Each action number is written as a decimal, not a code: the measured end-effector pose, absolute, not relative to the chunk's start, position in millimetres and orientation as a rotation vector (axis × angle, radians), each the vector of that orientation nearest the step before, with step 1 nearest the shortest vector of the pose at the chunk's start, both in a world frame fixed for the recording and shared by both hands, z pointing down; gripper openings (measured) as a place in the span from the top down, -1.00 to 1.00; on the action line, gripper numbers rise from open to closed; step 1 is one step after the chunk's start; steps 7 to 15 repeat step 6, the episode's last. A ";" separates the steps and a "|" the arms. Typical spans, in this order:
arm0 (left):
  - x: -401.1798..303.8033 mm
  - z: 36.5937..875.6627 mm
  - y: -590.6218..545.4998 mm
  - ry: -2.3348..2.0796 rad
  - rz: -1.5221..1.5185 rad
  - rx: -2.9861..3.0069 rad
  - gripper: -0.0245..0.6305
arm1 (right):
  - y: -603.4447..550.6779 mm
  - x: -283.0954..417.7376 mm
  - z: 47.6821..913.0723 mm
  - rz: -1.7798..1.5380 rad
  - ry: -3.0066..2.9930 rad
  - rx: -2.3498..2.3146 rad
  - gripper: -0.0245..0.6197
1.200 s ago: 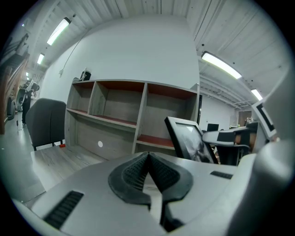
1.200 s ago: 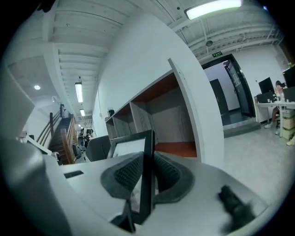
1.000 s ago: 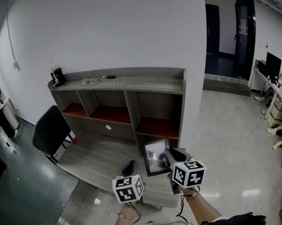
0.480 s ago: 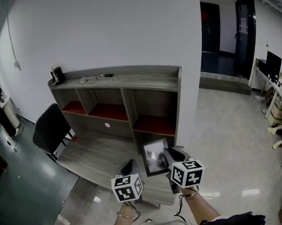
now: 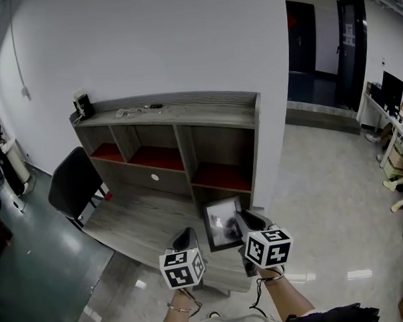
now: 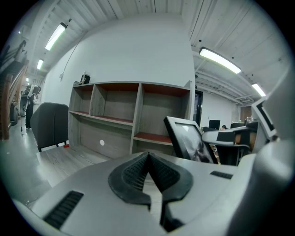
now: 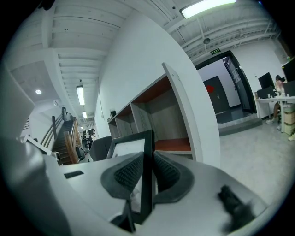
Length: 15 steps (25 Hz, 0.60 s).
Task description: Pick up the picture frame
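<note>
right claw (image 7: 146, 174) clamped on picture frame (image 5: 221, 224)
left claw (image 5: 184, 240) closed on nothing; frame upright, same spot as the earlier frame.

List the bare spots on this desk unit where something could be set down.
The desktop between the chair and the picture frame is bare, as are the red-floored compartments and the top shelf's right half. Crowded: its left end, with a small device and cables.

Shelf unit (image 5: 179, 116) close behind pic frame (image 5: 222, 225)
</note>
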<state>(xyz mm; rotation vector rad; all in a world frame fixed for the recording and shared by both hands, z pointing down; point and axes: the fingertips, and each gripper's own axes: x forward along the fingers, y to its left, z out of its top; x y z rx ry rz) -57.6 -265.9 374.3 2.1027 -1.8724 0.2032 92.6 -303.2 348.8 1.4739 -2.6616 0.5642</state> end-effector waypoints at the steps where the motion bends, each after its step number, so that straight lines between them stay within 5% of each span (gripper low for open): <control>1: -58.0 374.8 -265.5 -1.872 0.204 2.101 0.89 | -303.1 92.8 349.0 0.565 -2.661 1.476 0.67; 15: -58.2 376.6 -264.7 -1.870 0.211 2.104 0.89 | -303.3 93.9 349.7 0.565 -2.660 1.487 0.67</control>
